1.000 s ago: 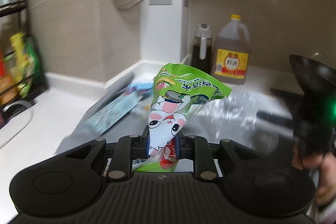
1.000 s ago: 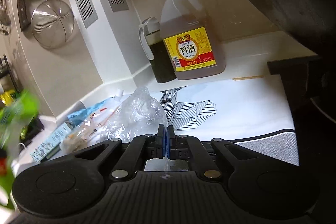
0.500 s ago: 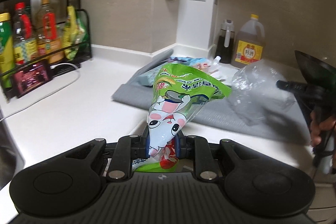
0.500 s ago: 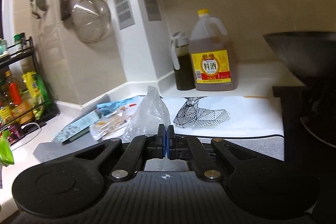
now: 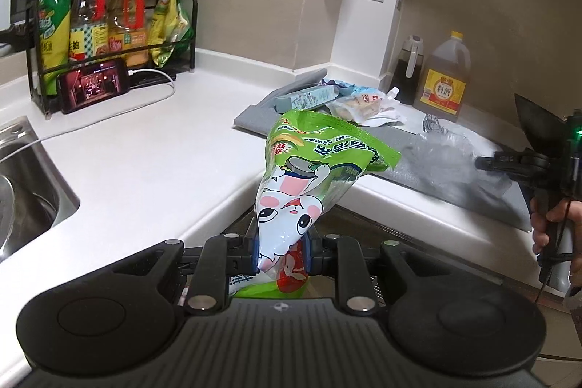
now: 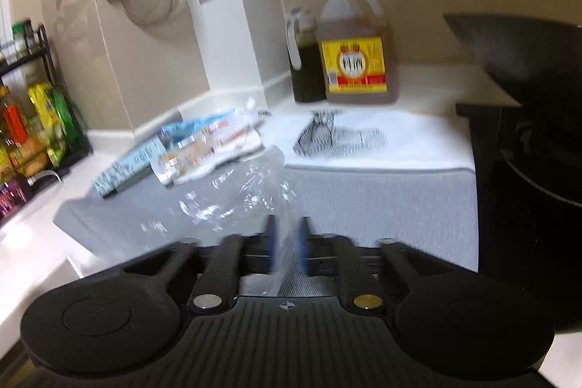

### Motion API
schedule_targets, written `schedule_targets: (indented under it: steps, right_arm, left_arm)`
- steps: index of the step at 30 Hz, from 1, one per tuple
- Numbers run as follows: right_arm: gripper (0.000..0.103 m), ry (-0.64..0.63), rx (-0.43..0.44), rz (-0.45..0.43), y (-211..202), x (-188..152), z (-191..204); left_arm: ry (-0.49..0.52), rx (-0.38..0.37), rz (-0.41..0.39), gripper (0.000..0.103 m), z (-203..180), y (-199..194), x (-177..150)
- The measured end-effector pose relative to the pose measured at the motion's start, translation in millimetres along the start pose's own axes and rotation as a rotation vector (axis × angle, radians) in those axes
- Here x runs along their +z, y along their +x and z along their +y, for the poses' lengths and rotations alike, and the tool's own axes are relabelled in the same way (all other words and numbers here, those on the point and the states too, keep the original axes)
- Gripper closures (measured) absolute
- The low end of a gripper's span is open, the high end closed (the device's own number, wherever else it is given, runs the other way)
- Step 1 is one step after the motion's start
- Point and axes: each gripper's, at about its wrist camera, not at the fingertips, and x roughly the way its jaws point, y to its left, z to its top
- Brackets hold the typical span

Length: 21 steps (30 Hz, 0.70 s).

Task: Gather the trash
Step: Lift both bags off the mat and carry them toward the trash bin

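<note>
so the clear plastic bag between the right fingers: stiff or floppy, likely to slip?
Clear plastic bag is crumpled, thin film: probably floppy and very light. The right gripper has its jaws apart around it, so it may slide out. Motion blur hides contact.

**Trash on and above the table**

A green snack bag (image 5: 313, 177) with a cartoon rabbit stood nearly upright, tilted right, its narrow end pinched in the left tool (image 5: 280, 251) off the table's edge. A crumpled clear plastic bag (image 6: 240, 195) hung over the grey mat (image 6: 382, 206), one corner between the parted blue pads of the right tool (image 6: 287, 246); the view was blurred. Farther back on the mat lay a pale blue box (image 5: 309, 97) and a heap of wrappers (image 5: 363, 106), touching.
</note>
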Motion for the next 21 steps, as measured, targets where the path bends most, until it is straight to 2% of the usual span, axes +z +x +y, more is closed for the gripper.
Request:
schedule_targets:
  steps: [1,2,3,6,8,10,11,13,15,18,21]
  right_arm:
    - [0.037,-0.012,-0.006,0.011,3.4,-0.6,2.0]
    - [0.024,-0.018,-0.01,0.007,6.0,-0.9,4.0]
    - [0.02,-0.023,-0.011,0.003,9.1,-0.7,5.4]
    - [0.018,-0.024,-0.034,0.043,22.8,2.8,8.1]
    - [0.017,0.029,-0.019,0.061,26.1,6.5,7.1]
    - [0.015,0.078,0.02,0.045,22.9,11.7,9.4]
    - [0.011,0.086,0.036,0.025,20.7,15.3,12.5]
    - [0.003,0.082,0.057,-0.017,17.8,22.3,22.0]
    - [0.002,0.068,0.071,-0.024,19.5,27.3,35.2]
    - [0.0,-0.027,0.106,0.033,31.7,24.9,62.0]
    - [0.0,-0.098,0.086,0.119,50.8,13.2,80.3]
  left_arm:
    - [-0.004,-0.003,-0.002,0.08,0.9,-1.0,-0.8]
    - [-0.009,-0.007,-0.003,0.08,1.2,-1.6,-1.0]
    - [-0.013,-0.012,-0.004,0.08,1.6,-2.4,-1.4]
    - [-0.018,-0.02,-0.014,0.08,0.7,-5.6,-1.3]
    - [-0.022,-0.023,-0.022,0.08,0.4,-7.9,-1.4]
    - [-0.027,-0.026,-0.022,0.08,0.9,-8.8,-1.9]
    - [-0.029,-0.028,-0.02,0.08,1.0,-8.7,-2.0]
    - [-0.03,-0.031,-0.018,0.08,1.4,-8.5,-2.1]
    - [-0.03,-0.034,-0.022,0.08,1.1,-9.6,-2.2]
    - [-0.036,-0.04,-0.027,0.08,3.0,-11.3,-3.6]
    - [-0.044,-0.045,-0.025,0.08,6.8,-11.5,-3.5]
